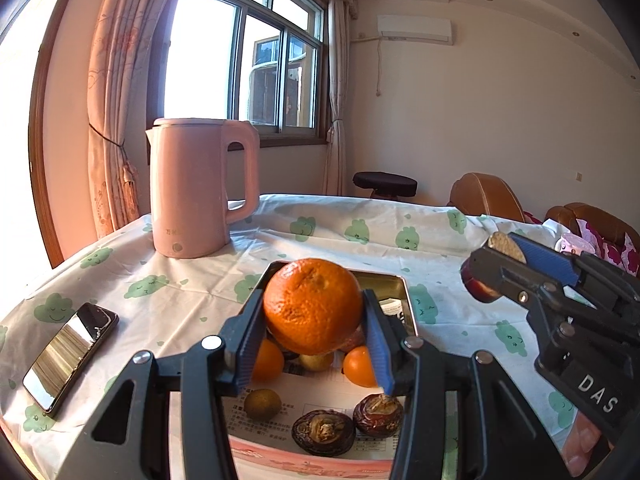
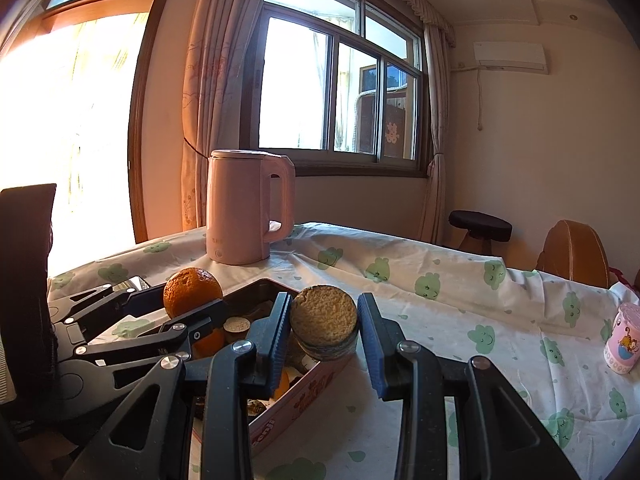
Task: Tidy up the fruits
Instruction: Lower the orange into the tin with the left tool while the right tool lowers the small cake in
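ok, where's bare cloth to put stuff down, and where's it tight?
Free: the cloth between kettle and tin; the wide stretch right of the tin toward the small pink cup. Tight: inside the tin, full of fruit, and the strip between it and the phone.

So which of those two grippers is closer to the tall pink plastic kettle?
Left. The left gripper is just before the kettle; the right gripper is off to its right.

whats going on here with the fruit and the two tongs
A person is sorting fruit with two handheld tongs. The left tongs grip a large orange above the tin box, which holds smaller fruit. The right tongs hold a cut piece of fruit over the box's edge. A pink kettle stands behind.
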Motion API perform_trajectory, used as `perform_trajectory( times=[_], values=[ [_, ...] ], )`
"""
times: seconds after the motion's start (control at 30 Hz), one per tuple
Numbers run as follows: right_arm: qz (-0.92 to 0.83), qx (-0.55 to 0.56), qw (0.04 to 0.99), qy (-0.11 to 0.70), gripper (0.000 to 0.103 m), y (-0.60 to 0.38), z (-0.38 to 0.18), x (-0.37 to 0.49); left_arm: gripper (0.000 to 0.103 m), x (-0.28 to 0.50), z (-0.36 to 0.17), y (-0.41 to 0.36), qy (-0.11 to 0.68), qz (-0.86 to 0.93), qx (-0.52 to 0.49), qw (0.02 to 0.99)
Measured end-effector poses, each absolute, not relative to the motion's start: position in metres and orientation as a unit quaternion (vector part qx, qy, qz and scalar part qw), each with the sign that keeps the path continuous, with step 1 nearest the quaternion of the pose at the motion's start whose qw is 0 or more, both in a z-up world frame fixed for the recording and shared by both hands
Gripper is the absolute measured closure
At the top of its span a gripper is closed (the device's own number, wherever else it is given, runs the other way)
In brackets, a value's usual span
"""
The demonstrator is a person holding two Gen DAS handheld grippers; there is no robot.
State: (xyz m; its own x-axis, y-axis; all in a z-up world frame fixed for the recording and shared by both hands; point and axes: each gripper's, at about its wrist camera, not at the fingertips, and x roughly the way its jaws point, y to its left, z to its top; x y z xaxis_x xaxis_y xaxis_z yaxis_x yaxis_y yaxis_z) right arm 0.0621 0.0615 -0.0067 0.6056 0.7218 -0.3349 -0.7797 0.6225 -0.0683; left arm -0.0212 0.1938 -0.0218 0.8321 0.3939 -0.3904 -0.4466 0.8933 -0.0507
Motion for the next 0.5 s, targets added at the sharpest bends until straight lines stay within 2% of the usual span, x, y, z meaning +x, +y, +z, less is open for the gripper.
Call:
perform_trajectory(
  times=[0.5],
  values=[
    [0.438, -0.106, 0.879, 0.154, 0.067, 0.088, -0.013, 0.061, 0.054, -0.02, -0.029, 0.214, 0.218, 0.232, -0.066, 0.946]
  ],
)
